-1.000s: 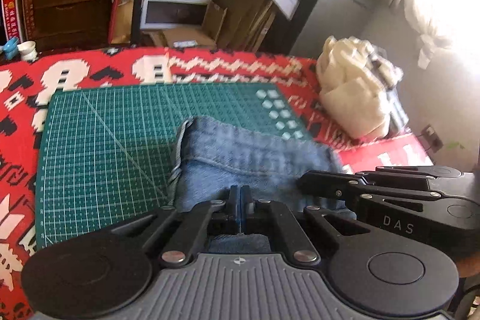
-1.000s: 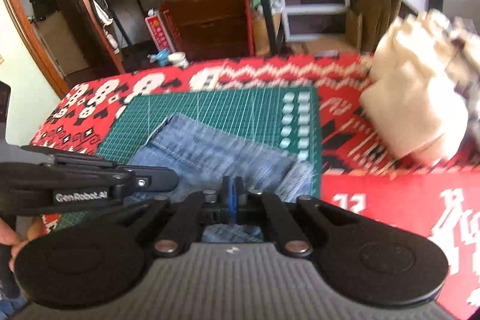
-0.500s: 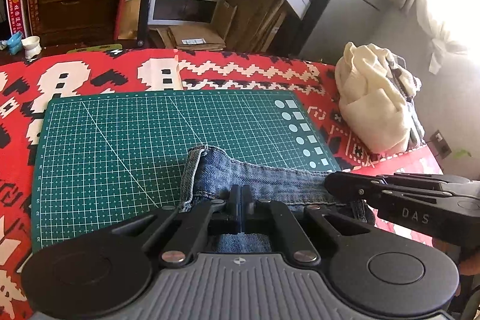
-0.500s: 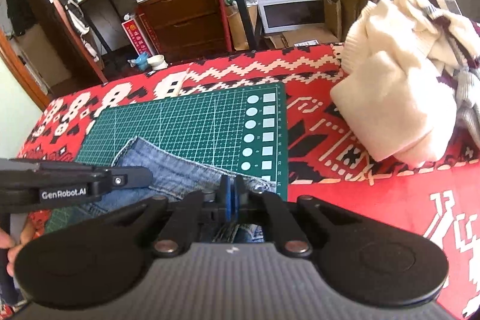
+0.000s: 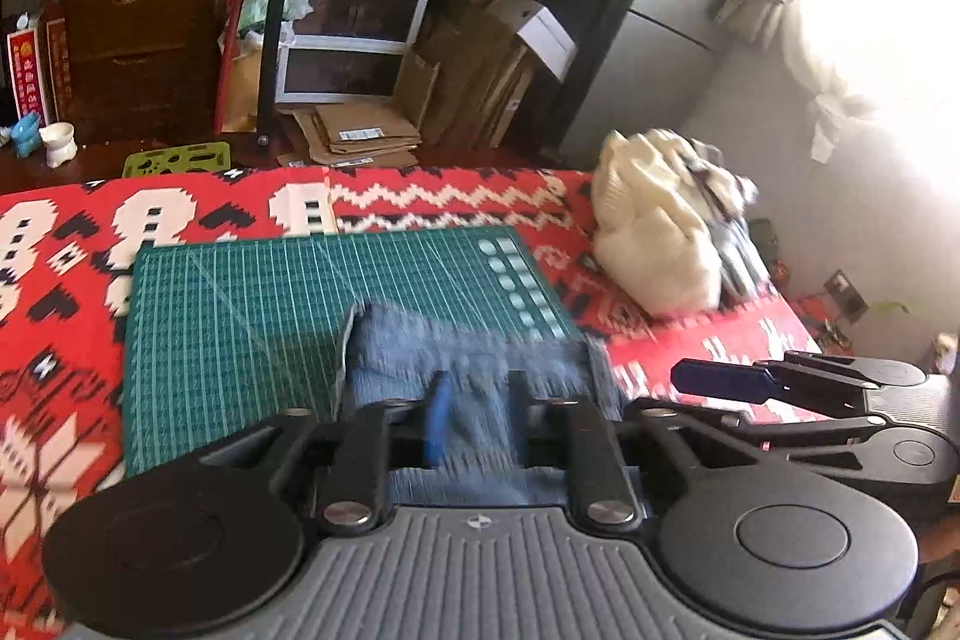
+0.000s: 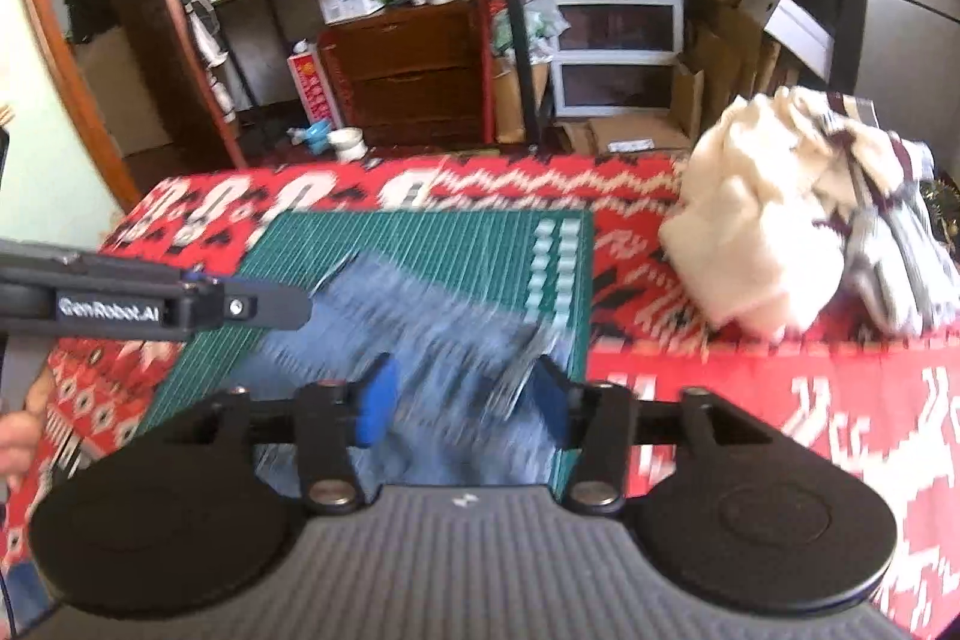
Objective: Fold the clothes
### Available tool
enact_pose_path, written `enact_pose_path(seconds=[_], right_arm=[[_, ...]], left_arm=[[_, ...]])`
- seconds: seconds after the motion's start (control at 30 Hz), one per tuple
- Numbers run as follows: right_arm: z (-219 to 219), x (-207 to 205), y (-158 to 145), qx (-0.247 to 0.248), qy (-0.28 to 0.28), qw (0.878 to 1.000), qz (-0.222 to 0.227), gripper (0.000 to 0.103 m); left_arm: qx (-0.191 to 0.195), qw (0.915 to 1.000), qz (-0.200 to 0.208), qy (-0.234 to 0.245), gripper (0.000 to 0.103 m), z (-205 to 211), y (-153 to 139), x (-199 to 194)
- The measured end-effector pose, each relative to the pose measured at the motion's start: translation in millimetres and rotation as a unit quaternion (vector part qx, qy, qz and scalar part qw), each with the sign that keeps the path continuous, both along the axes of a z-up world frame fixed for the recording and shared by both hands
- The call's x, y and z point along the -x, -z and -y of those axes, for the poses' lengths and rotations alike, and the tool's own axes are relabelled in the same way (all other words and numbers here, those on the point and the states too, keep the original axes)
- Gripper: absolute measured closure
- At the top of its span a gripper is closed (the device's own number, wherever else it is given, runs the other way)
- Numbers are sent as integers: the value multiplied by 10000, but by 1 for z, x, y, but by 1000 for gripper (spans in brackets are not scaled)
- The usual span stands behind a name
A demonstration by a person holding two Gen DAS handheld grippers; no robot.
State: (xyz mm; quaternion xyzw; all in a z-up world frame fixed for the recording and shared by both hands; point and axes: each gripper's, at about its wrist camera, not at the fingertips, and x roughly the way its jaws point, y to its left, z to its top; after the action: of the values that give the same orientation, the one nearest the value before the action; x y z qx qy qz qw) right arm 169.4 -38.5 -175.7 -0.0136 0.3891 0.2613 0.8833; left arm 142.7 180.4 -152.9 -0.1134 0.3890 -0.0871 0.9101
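Two released grippers, left gripper [image 5: 474, 415], right gripper [image 6: 462, 400], over jeans [image 5: 474, 358] on cutting mat [image 5: 240, 316].

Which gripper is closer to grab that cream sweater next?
Probably the right gripper. It is open over the jeans at the mat's right edge, nearest the cream sweater; the left gripper sits farther away.

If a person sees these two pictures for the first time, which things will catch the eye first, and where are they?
First comes the red patterned blanket covering the whole surface, with the green cutting mat lying on it. On the mat's near right part lies blurred blue denim, with the left gripper and right gripper both open over it. To the right, a cream garment pile sits on the blanket, off the mat.
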Motion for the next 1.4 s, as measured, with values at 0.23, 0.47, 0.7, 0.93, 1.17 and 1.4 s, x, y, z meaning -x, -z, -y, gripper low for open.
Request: enact_pose_path(seconds=[0.23,0.47,0.7,0.93,1.17,1.4], right_arm=[[3,65,6,331,-292,9990,-44,14],[13,95,28,385,-297,9983,-330,1],[13,107,52,864,-216,9953,-368,0],[19,115,58,761,-96,9970,-90,0],[21,120,59,683,-46,9976,72,0],[19,121,60,737,-50,9972,90,0]], left_arm=[[-440,9986,-256,136,44,16,17,58],[-820,9945,-589,268,38,29,46,99],[-1087,9907,-606,545,15,44,62,113],[-1372,9874,-407,682,1,57,71,121],[-1353,9886,-341,563,0,58,73,125],[-1421,9879,-160,599,0,59,75,129]])
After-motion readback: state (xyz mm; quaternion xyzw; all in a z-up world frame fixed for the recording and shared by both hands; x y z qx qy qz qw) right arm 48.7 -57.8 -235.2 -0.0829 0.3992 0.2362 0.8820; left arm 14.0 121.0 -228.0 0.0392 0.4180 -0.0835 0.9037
